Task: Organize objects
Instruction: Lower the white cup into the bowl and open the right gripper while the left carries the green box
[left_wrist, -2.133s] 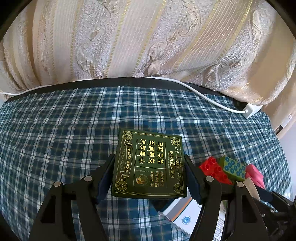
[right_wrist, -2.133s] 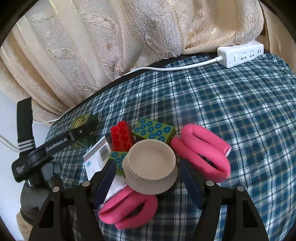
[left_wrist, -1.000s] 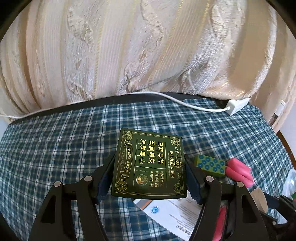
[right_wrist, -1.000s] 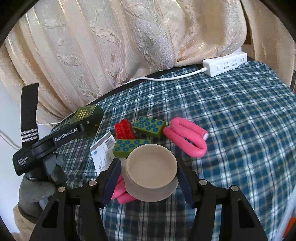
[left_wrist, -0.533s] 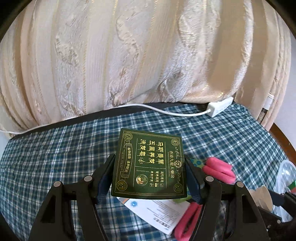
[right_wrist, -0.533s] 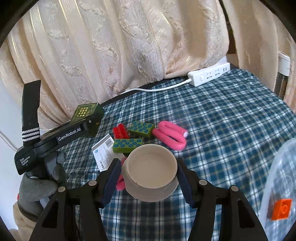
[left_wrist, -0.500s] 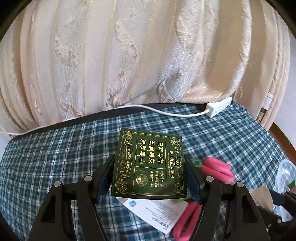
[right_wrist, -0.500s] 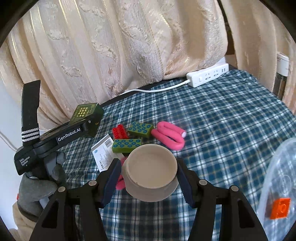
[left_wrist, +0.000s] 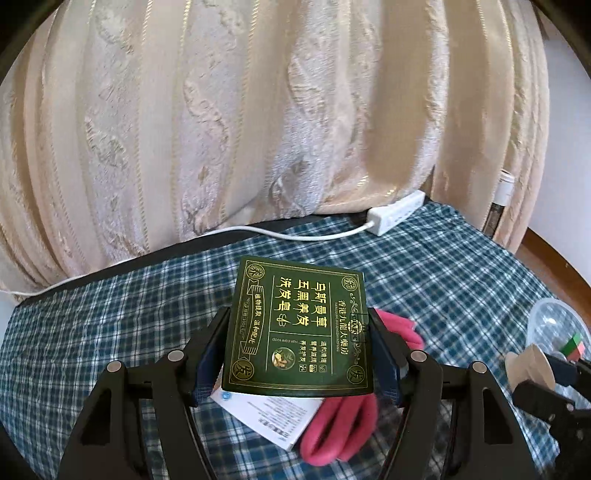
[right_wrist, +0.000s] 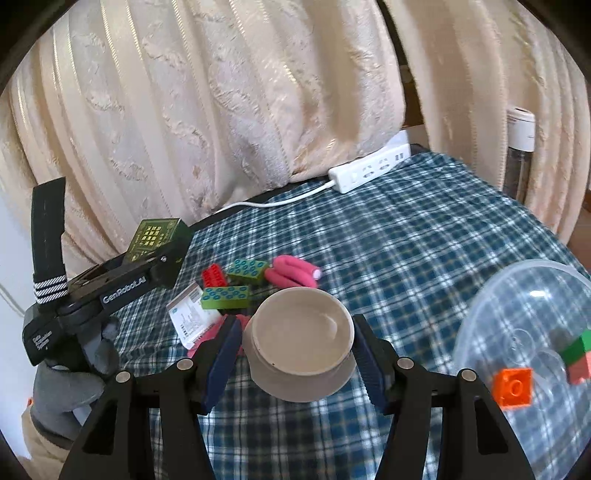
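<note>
Between the left gripper (left_wrist: 299, 347) pads: green box (left_wrist: 297, 326), clamped by its side edges, held clear of the checked cloth (left_wrist: 110, 325). Right gripper (right_wrist: 293, 349) is clamped on the beige bowl (right_wrist: 301, 339), also airborne. Clear tub (right_wrist: 532, 354) sits just right of the right claw, already holding small blocks.

Risks: bowl wall is round and flared, so it could rotate or slip out on a tilt; box could pivot about its thin edge grip.

Both claws pitch forward and down.
</note>
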